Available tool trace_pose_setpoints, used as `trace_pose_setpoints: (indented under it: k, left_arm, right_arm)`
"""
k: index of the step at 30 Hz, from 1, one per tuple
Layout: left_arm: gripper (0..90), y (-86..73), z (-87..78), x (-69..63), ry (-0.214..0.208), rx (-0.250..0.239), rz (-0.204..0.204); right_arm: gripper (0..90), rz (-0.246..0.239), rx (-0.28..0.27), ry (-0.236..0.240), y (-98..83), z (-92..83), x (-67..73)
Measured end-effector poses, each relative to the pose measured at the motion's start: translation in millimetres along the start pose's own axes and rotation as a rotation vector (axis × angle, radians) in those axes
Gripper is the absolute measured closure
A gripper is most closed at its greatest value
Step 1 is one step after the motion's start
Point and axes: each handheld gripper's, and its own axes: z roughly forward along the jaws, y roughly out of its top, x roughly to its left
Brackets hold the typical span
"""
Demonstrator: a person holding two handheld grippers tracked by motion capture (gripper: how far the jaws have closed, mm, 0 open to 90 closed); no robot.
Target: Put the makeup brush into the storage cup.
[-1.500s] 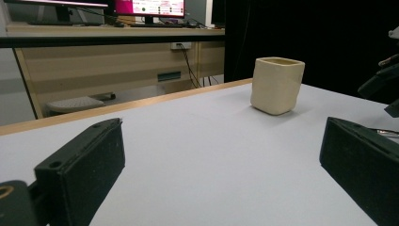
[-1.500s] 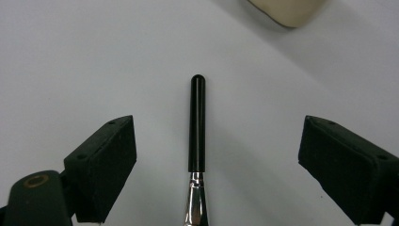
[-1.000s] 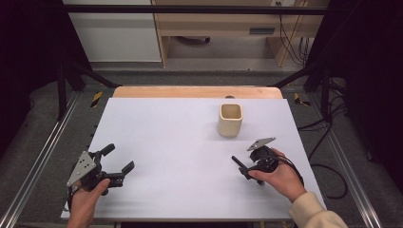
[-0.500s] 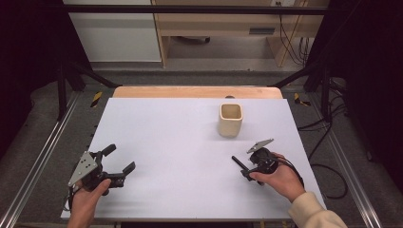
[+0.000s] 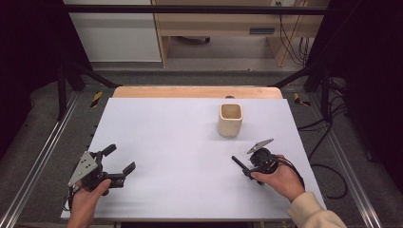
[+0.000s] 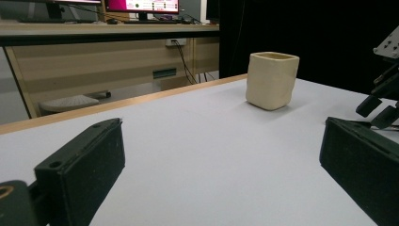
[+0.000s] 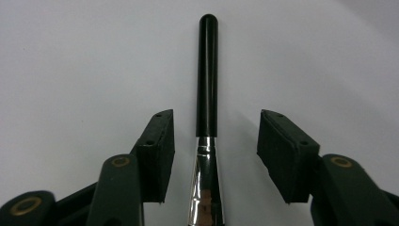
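A white tabletop (image 5: 190,142) carries a cream, square-sided ceramic cup (image 5: 231,119) standing upright toward the far right, well apart from both hands, with nothing else between them. At the near right, the right tool (image 5: 243,167) sits low over a slim brush-like implement with a black rounded handle and a shiny chrome ferrule (image 7: 207,117). In the right gripper view the implement lies flat on the tabletop, its long axis running straight out between the jaws, black handle end pointing away and chrome part nearest the camera. The jaws stand apart on either side of it without touching; they have just been closing and are visibly narrower than a second ago. At the near left, the left tool (image 5: 119,162) rests with its jaws spread wide and nothing between them, aimed toward the cup, in the same spot as before.
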Motion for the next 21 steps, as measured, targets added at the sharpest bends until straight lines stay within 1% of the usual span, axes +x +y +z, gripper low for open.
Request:
trace_pose_setpoints:
  k: [1,2,3,6,7,8,9,12,15,21]
  left_arm:
    - [0.1,0.0,0.0,0.0,0.0,0.0,0.0]
    - [0.1,0.1,-0.2,0.0,0.0,-0.001,0.0]
    - [0.1,0.1,-0.2,0.0,0.0,0.0,0.001]
    - [0.1,0.1,-0.1,-0.1,-0.001,0.001,0.001]
    - [0.1,0.1,0.0,-0.1,-0.001,0.001,0.001]
    - [0.1,0.1,0.0,-0.1,-0.001,0.002,0.001]
    - [0.1,0.1,0.0,-0.1,-0.001,0.002,0.001]
    - [0.1,0.1,0.0,-0.1,-0.001,0.002,0.002]
    - [0.1,0.2,-0.2,0.0,-0.001,0.001,0.002]
    - [0.1,0.2,-0.1,-0.1,-0.003,0.002,0.003]
  right_arm:
    - [49.0,0.0,0.0,0.0,0.0,0.0,0.0]
    - [51.1,0.008,0.001,0.0,-0.4,0.3,0.7]
    - [52.4,-0.002,0.0,0.001,-0.8,0.2,0.2]
    - [56.4,0.0,-0.002,0.008,-0.9,-0.1,0.7]
    - [57.5,-0.008,-0.004,0.008,-1.1,0.2,0.1]
    - [58.9,0.001,0.001,0.013,-0.9,-0.1,0.7]
    - [58.9,0.001,0.001,0.013,-0.9,-0.1,0.7]
    - [63.2,-0.001,0.004,0.012,-0.7,0.4,0.8]
    - [64.4,0.005,0.004,0.016,-0.1,1.0,1.6]
    - [67.4,-0.013,0.007,0.013,0.2,2.1,1.7]
